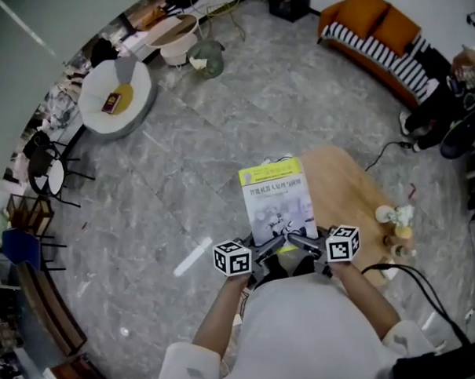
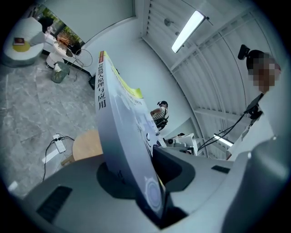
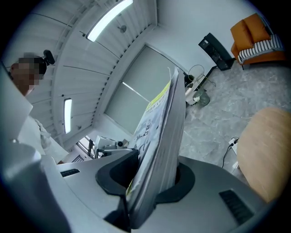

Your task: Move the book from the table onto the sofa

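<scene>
Both grippers have the book (image 1: 277,200) pinched by its near edge. The left gripper (image 1: 276,243) and right gripper (image 1: 299,242) are each only partly open, pads squeezing the covers. The book's up in the air, cover up, at the round wooden table's (image 1: 349,189) 9 o'clock edge. The orange sofa (image 1: 376,37) sits way off at 1 o'clock.

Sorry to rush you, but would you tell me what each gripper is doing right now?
Left gripper: closed on the book, at its near edge.
Right gripper: closed on the same book.
</scene>
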The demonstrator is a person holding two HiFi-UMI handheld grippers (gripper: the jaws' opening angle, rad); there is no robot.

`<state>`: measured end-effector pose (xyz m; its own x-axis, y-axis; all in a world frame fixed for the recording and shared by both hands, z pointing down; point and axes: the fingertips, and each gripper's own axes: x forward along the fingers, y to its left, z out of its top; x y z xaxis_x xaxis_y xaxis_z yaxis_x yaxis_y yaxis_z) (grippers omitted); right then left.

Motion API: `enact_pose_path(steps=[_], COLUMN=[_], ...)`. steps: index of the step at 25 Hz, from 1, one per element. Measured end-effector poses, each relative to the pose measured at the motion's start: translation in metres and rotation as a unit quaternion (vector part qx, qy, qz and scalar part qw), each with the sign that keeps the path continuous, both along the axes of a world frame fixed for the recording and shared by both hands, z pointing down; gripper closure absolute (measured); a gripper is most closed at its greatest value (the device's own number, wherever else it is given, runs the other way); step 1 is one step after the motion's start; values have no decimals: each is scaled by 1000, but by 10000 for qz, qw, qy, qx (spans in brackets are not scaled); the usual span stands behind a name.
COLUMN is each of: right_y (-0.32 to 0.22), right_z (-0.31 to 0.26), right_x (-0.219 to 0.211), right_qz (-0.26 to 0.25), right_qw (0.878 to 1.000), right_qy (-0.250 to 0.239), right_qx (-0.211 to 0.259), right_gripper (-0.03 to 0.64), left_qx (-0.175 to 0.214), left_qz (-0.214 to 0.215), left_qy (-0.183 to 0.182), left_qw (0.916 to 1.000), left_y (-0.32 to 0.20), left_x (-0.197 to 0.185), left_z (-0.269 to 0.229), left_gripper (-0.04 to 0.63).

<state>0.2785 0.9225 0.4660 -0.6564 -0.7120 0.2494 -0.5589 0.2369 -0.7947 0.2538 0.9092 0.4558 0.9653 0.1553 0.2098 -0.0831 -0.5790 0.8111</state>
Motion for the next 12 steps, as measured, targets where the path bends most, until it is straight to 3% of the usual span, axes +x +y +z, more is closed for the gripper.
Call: enact_pose_path(steps=[8, 12], right_y=[-54, -64], right_z=[-16, -3], right_x=[-32, -27], right_qz=[-653, -1019], right_qw=[9978, 9946], right_qy=[-10, -85], right_qx=[58, 146], right_gripper=[489, 489], left_qx=[33, 122], left_qz=[-597, -942], left_qy=[24, -14], left_qw=[9982, 9955], left_y=[-50, -58], left_x=[-33, -28], left_z=[-16, -3], left_gripper=[492, 491])
